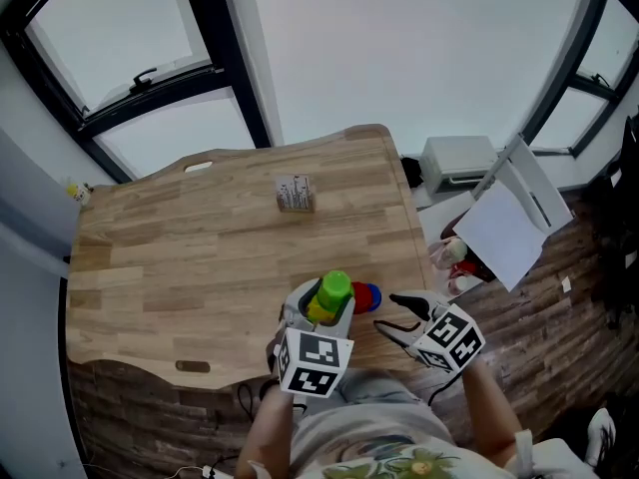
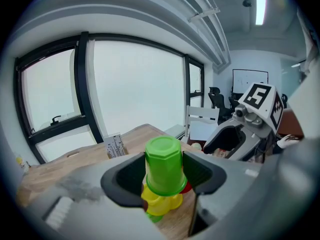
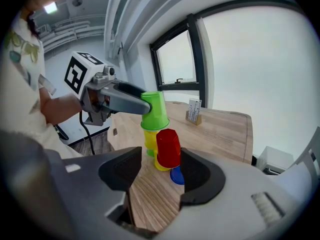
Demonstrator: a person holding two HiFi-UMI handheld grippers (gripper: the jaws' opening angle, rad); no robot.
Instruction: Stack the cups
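My left gripper is shut on an upside-down green cup, held at the top of a stack of yellow cups near the table's front edge. The right gripper view shows the same green cup tilted slightly over the yellow stack. Right beside that stack, a red cup stands upside down on a blue cup. My right gripper is open just to the right of the red cup, not touching it.
A small card holder stands mid-table, farther away. The wooden table ends close on the right, where a white chair and a white box sit on the floor. Windows line the far side.
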